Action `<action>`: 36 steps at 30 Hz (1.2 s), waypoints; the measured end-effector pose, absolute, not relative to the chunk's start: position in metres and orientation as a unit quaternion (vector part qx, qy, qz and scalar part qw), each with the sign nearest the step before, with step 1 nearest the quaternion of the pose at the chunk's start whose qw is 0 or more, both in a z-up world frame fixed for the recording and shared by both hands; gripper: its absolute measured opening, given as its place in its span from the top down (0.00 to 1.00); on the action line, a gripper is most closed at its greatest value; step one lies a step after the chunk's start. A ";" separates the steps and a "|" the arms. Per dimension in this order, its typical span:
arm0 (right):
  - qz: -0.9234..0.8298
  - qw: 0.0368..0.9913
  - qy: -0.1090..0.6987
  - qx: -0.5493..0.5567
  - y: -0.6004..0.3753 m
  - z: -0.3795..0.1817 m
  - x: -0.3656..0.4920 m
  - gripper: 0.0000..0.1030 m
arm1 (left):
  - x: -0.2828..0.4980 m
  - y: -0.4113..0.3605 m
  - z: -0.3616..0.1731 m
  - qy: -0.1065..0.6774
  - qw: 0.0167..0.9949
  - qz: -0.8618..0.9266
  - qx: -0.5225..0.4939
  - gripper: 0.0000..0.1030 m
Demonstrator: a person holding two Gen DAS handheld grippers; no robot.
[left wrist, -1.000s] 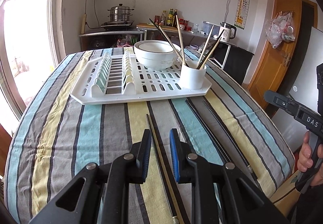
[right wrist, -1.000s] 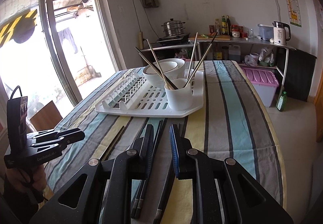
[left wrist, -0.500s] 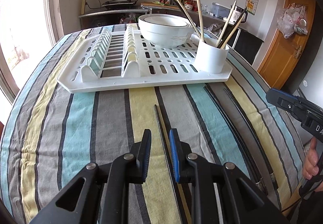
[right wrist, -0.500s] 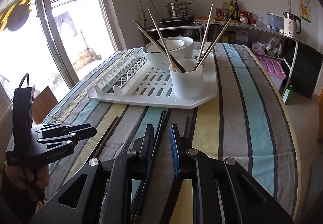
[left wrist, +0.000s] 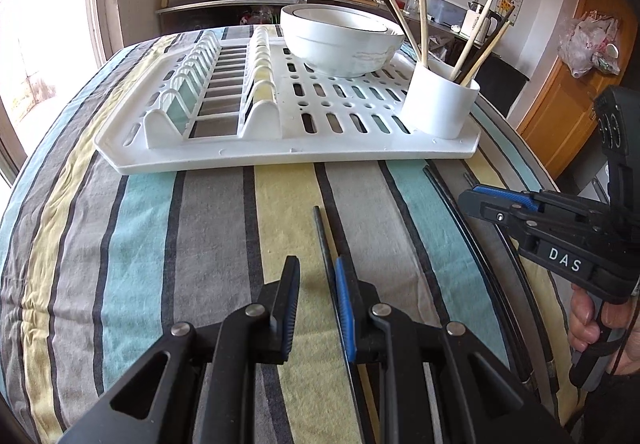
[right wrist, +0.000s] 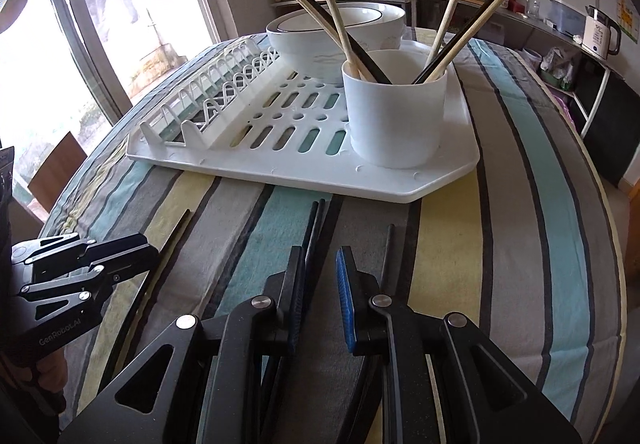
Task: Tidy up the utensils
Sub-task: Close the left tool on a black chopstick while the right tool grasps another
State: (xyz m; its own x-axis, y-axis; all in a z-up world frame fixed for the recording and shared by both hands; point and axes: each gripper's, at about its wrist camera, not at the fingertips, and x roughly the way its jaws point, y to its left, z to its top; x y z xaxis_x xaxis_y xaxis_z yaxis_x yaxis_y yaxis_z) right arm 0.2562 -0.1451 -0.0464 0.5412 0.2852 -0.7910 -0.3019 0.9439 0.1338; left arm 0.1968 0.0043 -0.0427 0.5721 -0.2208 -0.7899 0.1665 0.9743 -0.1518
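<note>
Black chopsticks lie loose on the striped tablecloth. In the left wrist view my left gripper [left wrist: 317, 276] is open, low over one black chopstick [left wrist: 322, 232] that runs under its right finger. In the right wrist view my right gripper [right wrist: 320, 272] is open above a pair of black chopsticks [right wrist: 314, 222], with another chopstick [right wrist: 387, 248] just right of it. A white cup [right wrist: 396, 112] [left wrist: 438, 106] holding several wooden and black chopsticks stands on the white drying rack [left wrist: 224, 152] [right wrist: 248, 164]. The right gripper also shows at the right of the left wrist view [left wrist: 476, 200].
A white bowl [left wrist: 340, 40] sits on the rack behind the cup. More black chopsticks [left wrist: 460, 220] lie right of the left gripper. The left gripper shows at the left of the right wrist view [right wrist: 148, 248], beside a chopstick [right wrist: 168, 240]. The table edge curves away on both sides.
Both grippers have moved forward and down toward the tablecloth and the rack. The chopsticks on the cloth have not moved. Both stay open.
</note>
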 end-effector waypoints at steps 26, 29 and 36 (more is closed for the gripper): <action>0.135 0.869 0.466 -0.094 -0.119 -0.048 0.262 0.93 | 0.201 -0.015 -0.045 0.453 0.887 -0.085 0.020 0.81; 0.137 0.868 0.468 -0.092 -0.120 -0.048 0.264 0.94 | 0.201 -0.018 -0.045 0.453 0.888 -0.080 0.032 0.81; 0.154 0.867 0.470 -0.056 -0.128 -0.045 0.265 0.95 | 0.210 -0.013 -0.044 0.461 0.883 -0.083 0.029 0.94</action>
